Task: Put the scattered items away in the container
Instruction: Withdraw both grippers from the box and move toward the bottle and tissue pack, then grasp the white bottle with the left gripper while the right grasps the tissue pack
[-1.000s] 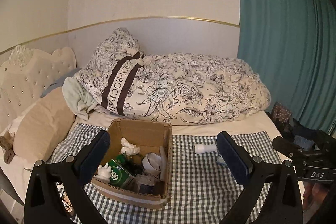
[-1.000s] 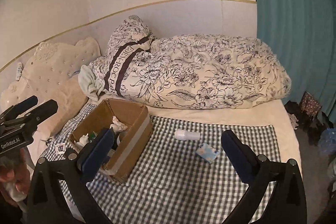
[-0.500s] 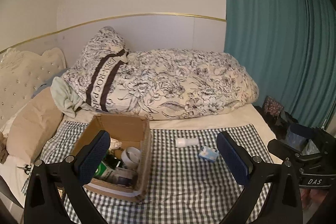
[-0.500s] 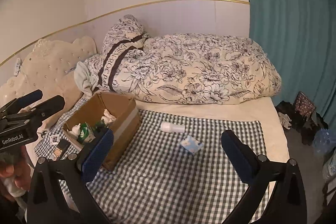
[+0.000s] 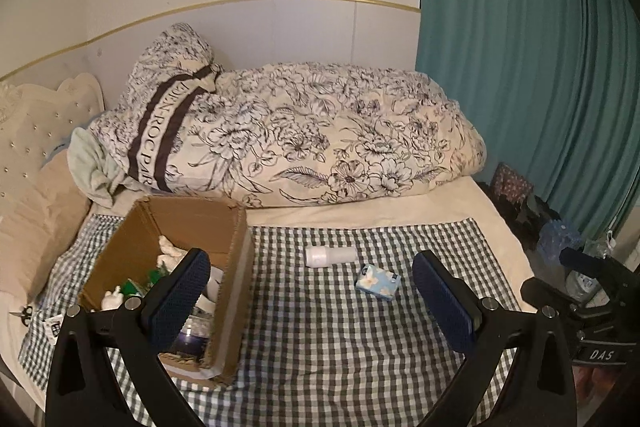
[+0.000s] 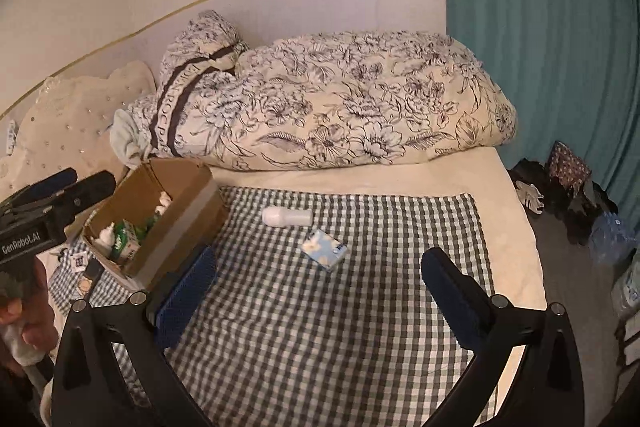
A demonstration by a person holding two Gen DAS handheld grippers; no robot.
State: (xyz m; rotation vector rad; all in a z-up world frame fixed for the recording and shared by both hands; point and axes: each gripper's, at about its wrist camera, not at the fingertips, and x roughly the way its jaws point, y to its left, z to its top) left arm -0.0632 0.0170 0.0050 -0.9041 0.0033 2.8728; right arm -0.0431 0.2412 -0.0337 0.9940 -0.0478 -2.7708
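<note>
Nearest the lens in the left wrist view, the left gripper [image 5: 310,291] hangs above the bed with its jaws spread wide and nothing between them — the blue pads frame the checked cloth [image 5: 340,339] below. The right gripper [image 6: 320,281] is likewise released and empty, held over the same cloth; it also shows at the right edge of the left wrist view, while a hand [image 6: 18,323] grips the left tool at the left edge of the right wrist view.

On the cloth, just beyond the fingertips, lies a small blue tissue pack [image 5: 378,283] printed with flowers, flat and slightly turned. Just past it, close but not touching, a white bottle [image 5: 330,256] rests on its side.

To the left stands the open cardboard box [image 5: 234,291], its far flap upright. Inside are several things — a green carton [image 6: 124,247], white figurines [image 5: 166,247] and a dark jar [image 5: 192,337] can be made out.

Behind the cloth, a rolled floral duvet [image 5: 320,135] lies along the wall, with a tufted headboard [image 5: 36,131] at left and a teal curtain [image 5: 520,47] at right.
</note>
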